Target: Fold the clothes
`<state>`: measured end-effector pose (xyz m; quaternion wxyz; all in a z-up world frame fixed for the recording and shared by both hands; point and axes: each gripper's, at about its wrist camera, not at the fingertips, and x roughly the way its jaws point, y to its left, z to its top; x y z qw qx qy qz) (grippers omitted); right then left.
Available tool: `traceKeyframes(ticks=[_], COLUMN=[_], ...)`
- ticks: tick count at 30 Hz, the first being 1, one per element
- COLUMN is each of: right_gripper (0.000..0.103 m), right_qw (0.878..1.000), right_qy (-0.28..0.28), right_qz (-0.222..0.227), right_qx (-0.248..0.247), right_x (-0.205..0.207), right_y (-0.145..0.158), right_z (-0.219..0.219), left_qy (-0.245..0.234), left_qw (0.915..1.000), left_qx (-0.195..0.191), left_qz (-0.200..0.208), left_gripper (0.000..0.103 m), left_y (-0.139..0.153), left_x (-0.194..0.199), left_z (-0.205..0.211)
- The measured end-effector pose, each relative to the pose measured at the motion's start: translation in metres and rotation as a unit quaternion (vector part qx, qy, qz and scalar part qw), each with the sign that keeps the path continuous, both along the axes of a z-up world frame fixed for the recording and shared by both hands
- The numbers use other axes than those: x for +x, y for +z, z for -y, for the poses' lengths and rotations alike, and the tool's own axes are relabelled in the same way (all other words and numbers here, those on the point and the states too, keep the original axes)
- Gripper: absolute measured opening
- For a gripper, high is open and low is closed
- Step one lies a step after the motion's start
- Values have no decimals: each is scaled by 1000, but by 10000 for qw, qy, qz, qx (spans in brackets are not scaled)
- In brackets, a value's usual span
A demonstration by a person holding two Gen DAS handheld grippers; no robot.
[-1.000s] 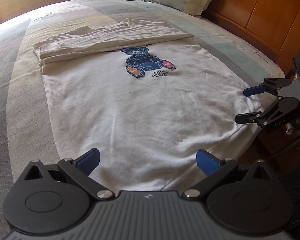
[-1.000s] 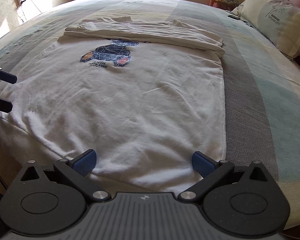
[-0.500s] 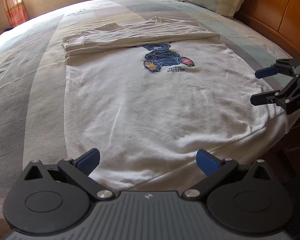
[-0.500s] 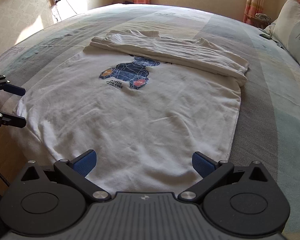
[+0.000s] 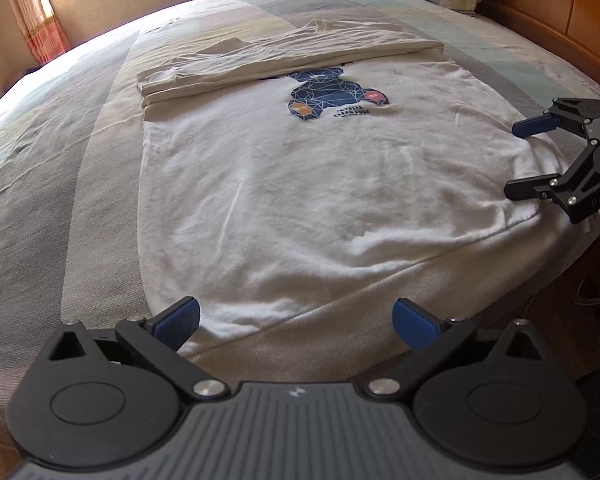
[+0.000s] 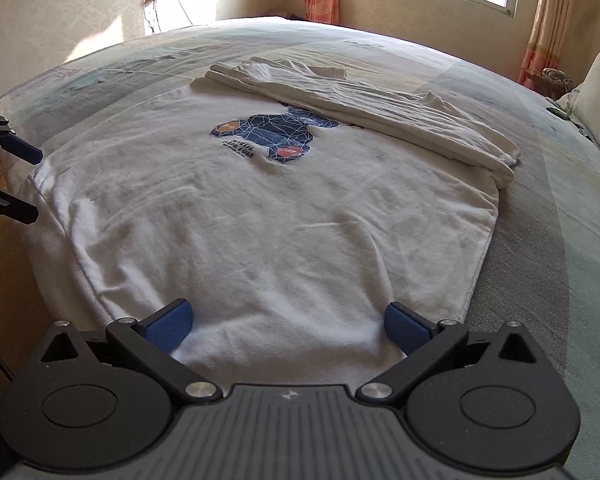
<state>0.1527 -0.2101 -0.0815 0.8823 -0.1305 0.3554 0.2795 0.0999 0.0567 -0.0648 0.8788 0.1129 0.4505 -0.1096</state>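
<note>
Both tools sit at the hem of the white T-shirt point(image 5: 320, 184), which lies spread flat on the bed point(image 5: 60, 200) with its bottom edge just at the mattress edge; the left hand-held gripper point(image 5: 296, 322) has its jaws spread wide over one hem corner, holding nothing, and the right hand-held gripper point(image 6: 288, 322) is likewise wide and empty over the other hem corner. Beyond the hem, the shirt's body is fairly smooth, then comes the blue bear print point(image 6: 268, 134), and just past the print the shirt's top part with the sleeves is already folded down into a long band point(image 5: 284, 60). The step in hand looks like the bottom fold: the next move calls for each pair of jaws to pinch its hem corner and carry the hem away toward the band, keeping the two corners level so the fold lands straight
</note>
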Motion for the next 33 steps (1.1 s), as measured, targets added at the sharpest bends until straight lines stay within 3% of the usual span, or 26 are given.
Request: traceKeyframes(ticks=[4,7,12,16,20,24,28,33], right_gripper=[103,103,103,103,103,103,103,103], right_qw=[9996,9990,9942,9802,9709,9392,9054,8943], right_qy=[-121,-146,-67,314,845,1327,1581,1513], right_qz=[220,418,1016,1743,2001,2460,2926,3047], right_qx=[91,95,-339,-885,-1005,-1993,-2640,-2906], right_x=[-9,-15,-35,-64,-90,-114,-130,-129], right_y=[-3,-5,-3,7,11,-12,-32,-38], right_z=[2,2,-10,-28,-43,-69,-88,-99], left_qy=[-524,-1029,-2013,-2366,-2533,-2352,-2313,-2109], left_qw=[9977,9900,9625,9448,9273,9303,9285,9237], left_qx=[318,638,1131,1404,1791,1813,1621,1535], left_qz=[276,729,1426,1777,2095,2154,2409,2807], left_gripper=[102,102,102,102,102,102,102,102], left_y=[-6,-5,-16,-31,-47,-48,-33,-15], left_x=[-13,-26,-46,-53,-56,-53,-61,-65], left_z=[13,27,54,69,80,81,77,70])
